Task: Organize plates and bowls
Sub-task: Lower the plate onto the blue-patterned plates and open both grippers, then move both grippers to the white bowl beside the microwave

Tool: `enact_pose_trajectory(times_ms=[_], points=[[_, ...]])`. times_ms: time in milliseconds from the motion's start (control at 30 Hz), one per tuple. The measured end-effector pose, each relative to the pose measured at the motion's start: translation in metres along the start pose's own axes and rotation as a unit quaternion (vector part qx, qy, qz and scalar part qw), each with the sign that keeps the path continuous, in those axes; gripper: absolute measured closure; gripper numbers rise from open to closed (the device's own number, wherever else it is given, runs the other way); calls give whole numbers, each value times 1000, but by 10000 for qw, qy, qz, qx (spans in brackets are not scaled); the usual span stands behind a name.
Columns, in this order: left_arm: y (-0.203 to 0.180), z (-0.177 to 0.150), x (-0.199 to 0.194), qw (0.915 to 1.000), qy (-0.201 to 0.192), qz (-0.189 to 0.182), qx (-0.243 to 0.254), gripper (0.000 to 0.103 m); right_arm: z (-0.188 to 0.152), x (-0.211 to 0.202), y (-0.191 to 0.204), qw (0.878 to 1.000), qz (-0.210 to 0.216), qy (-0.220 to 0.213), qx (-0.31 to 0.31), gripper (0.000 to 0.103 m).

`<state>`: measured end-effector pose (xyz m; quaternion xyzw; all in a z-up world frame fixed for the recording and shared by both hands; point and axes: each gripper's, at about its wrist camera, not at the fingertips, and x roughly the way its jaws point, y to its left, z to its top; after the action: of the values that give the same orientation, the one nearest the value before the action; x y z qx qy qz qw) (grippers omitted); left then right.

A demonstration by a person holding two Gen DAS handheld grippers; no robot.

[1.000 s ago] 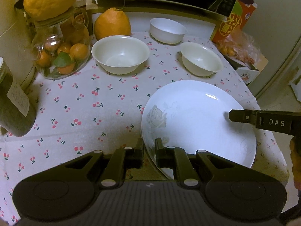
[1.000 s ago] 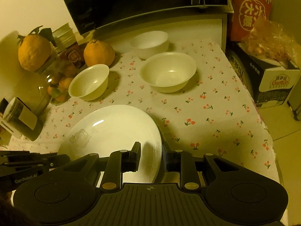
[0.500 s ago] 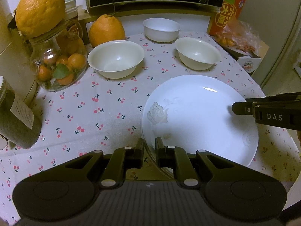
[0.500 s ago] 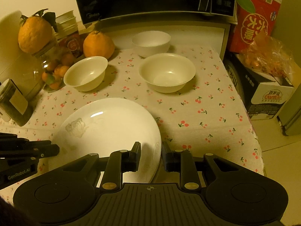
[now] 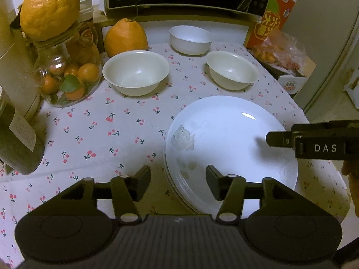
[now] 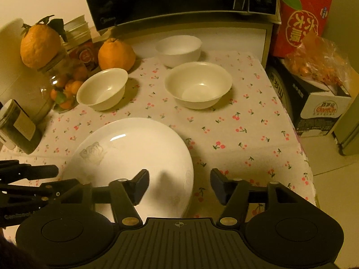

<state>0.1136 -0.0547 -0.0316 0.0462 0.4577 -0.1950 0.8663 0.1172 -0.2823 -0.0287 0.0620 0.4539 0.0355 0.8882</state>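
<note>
The left gripper [image 5: 178, 185] is held with its jaws spread wide on either side of the near-left rim of the plates [image 5: 231, 148], nothing being clasped, and the right gripper [image 6: 179, 185] is likewise spread apart, straddling the stack's right edge. The stacked white plates are set on the cherry-print tablecloth [image 5: 101, 134] at the near side. Three white bowls [image 5: 135, 72] are placed farther back, well apart from each other.
</note>
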Motion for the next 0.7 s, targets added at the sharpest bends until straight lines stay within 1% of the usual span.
enact_pose_trajectory(times_ms=[67, 133, 167, 233, 300, 500, 600, 700], points=[[0, 1, -1, 10000, -37, -1, -37, 44, 0, 0, -1, 10000, 5, 6, 22, 35], [1, 2, -1, 10000, -68, 14, -68, 34, 1, -1, -2, 10000, 6, -5, 45, 31], [1, 2, -2, 9999, -88, 33, -84, 31, 1, -2, -3, 10000, 10, -14, 62, 31], [2, 3, -3, 9998, -125, 86, -119, 18, 2, -3, -3, 10000, 18, -23, 92, 26], [3, 4, -4, 9995, -179, 164, -177, 12, 2, -3, -5, 9999, 27, -37, 121, 23], [11, 6, -8, 9981, -339, 332, -403, 3, 3, -6, -8, 9998, 29, -110, 175, 16], [14, 7, -9, 9969, -416, 457, -494, 0, 5, -10, -10, 9995, 17, -216, 228, 13], [16, 6, -7, 9960, -417, 598, -511, 1, 8, -15, -13, 9990, -42, -339, 273, 11]])
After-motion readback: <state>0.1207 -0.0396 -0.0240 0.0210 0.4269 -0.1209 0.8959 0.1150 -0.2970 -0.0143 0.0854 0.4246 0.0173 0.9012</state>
